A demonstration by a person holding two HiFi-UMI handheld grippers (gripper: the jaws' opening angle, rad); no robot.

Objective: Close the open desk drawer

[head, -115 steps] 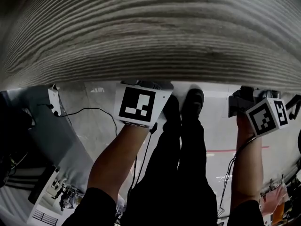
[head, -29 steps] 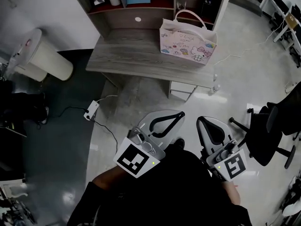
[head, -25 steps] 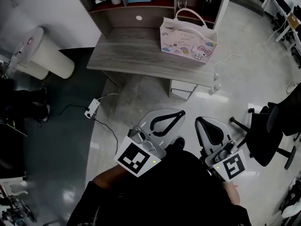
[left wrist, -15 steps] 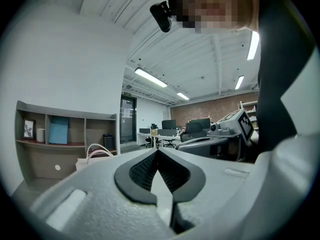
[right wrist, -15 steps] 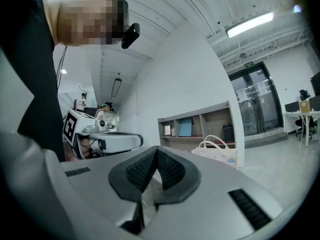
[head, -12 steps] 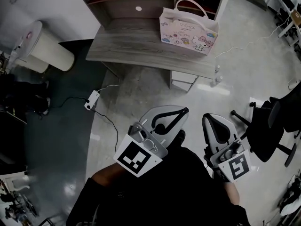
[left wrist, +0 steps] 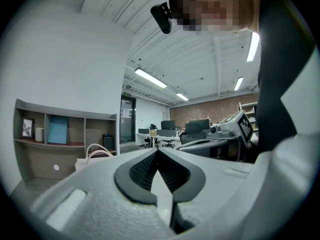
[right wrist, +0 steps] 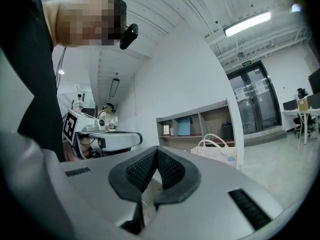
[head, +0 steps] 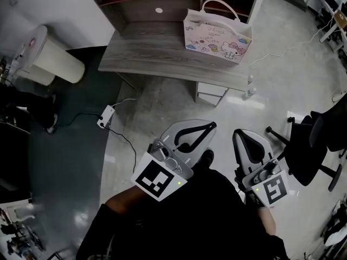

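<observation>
I've got both tools pressed fully closed with nothing in them. The left gripper and the right gripper hang side by side over the glossy pale floor, close to my body and well apart from the grey wood-grain desk. The white drawer unit peeks out under the tabletop's front edge near its right corner — how far the drawer is drawn out I can't tell — and a pink cartoon-print tote bag stands on the tabletop's right side.
</observation>
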